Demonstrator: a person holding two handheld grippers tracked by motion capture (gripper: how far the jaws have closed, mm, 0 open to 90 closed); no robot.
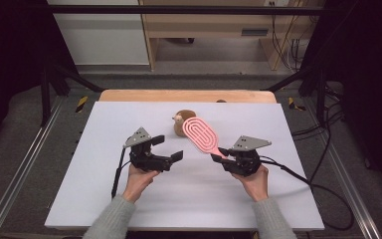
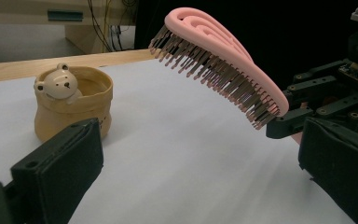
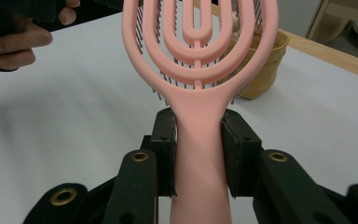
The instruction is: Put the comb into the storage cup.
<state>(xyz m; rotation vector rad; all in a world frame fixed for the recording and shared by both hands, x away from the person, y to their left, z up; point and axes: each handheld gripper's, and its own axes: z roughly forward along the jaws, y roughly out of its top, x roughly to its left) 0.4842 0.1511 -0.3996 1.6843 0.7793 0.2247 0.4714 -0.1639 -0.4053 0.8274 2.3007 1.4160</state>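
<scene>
2 grippers over the white table (image 1: 104, 199). Right gripper (image 3: 198, 154) clamped on handle of pink hairbrush (image 1: 202, 134), jaws pressed to both handle sides; brush head raised off the surface toward the far edge, bristles down, just beside a tan bear pot (image 2: 70, 105) near the far edge's middle. Left gripper (image 1: 171, 147) spread wide, holding nothing, left of the brush. Judged light, rigid plastic with an open-ribbed back; smooth handle likely slippery, bristles flexible. Best hold: narrow handle neck, as now. Pot judged soft-walled, easily tipped.
</scene>
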